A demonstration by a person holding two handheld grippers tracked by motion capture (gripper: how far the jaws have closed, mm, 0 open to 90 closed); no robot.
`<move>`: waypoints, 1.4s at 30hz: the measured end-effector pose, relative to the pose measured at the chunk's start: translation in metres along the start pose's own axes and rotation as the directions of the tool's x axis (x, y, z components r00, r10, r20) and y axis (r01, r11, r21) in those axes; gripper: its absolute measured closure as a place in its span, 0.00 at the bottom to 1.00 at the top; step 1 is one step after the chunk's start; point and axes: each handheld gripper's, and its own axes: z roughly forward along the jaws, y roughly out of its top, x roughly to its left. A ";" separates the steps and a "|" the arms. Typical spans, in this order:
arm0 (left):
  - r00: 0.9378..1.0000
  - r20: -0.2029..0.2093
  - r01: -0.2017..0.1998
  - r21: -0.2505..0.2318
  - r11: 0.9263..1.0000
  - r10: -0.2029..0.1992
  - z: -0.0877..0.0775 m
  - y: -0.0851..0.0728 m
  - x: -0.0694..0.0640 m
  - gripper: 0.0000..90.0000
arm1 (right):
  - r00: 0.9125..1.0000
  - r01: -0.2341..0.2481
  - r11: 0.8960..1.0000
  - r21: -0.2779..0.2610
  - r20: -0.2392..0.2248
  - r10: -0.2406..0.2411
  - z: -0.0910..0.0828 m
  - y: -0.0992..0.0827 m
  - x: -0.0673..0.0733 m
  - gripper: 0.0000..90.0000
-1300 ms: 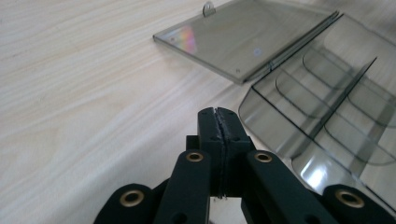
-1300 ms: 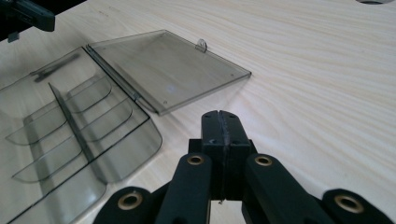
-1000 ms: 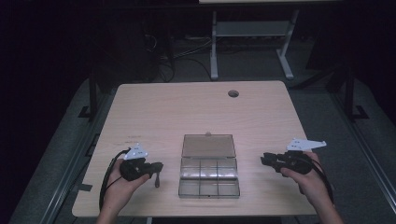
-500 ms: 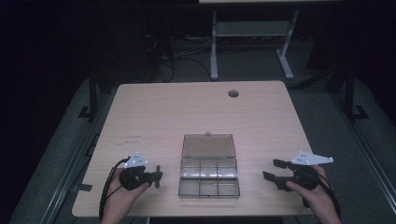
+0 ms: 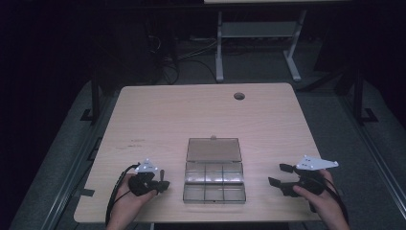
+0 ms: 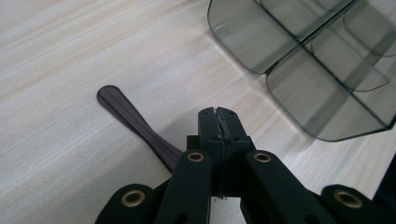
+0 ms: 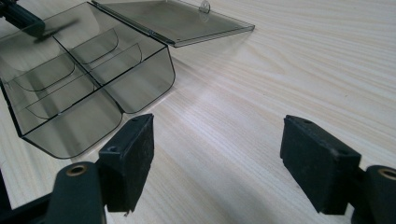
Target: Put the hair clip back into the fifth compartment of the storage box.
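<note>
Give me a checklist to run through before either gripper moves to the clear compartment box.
1. Smoky clear plastic compartment box with its lid open flat: ok.
2. Compartments free of contents: ok, nothing is seen inside.
3. Right gripper open, jaws having just been opening with nothing between them: ok.
4. Left gripper open: not ok, jaws shut and pressed together, holding nothing.
5. Bare pale wooden table between each gripper and the box: ok.
6. Dark flat strip lying on the table beside the left gripper's jaws: cannot tell what it is.
</note>
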 end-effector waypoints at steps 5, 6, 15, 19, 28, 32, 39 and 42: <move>0.999 -0.031 -0.009 0.016 1.000 0.010 -0.002 0.000 0.004 1.00 | 1.000 0.006 1.000 -0.002 0.015 -0.006 -0.003 -0.002 -0.002 0.28; 0.999 -0.037 -0.010 0.015 1.000 0.010 -0.003 0.000 0.005 1.00 | 1.000 0.007 1.000 0.000 0.021 -0.007 -0.003 -0.002 -0.002 0.28; 0.998 -0.064 0.000 0.012 1.000 0.001 -0.011 -0.003 0.016 1.00 | 0.999 0.010 1.000 0.002 0.046 -0.010 -0.004 -0.003 -0.003 0.28; 0.997 -0.073 -0.008 0.011 1.000 0.009 -0.014 -0.003 0.021 1.00 | 0.999 0.012 1.000 0.007 0.051 -0.013 -0.003 -0.004 -0.004 0.28; 0.996 -0.083 -0.025 0.007 1.000 0.026 -0.019 -0.002 0.019 0.99 | 0.998 0.010 1.000 0.007 0.057 -0.011 -0.004 -0.005 -0.004 0.28; 0.993 -0.116 -0.026 0.027 0.999 0.029 -0.023 -0.004 0.018 0.89 | 0.998 0.014 1.000 0.006 0.058 -0.014 -0.004 -0.005 -0.004 0.28; 0.987 -0.152 -0.047 0.073 0.996 0.058 -0.021 -0.005 0.012 0.76 | 0.998 0.014 1.000 0.005 0.067 -0.014 -0.005 -0.005 -0.004 0.28; 0.986 -0.156 -0.038 0.088 0.995 0.051 -0.018 -0.007 0.014 0.76 | 0.997 0.017 1.000 0.003 0.069 -0.017 -0.005 -0.005 -0.004 0.28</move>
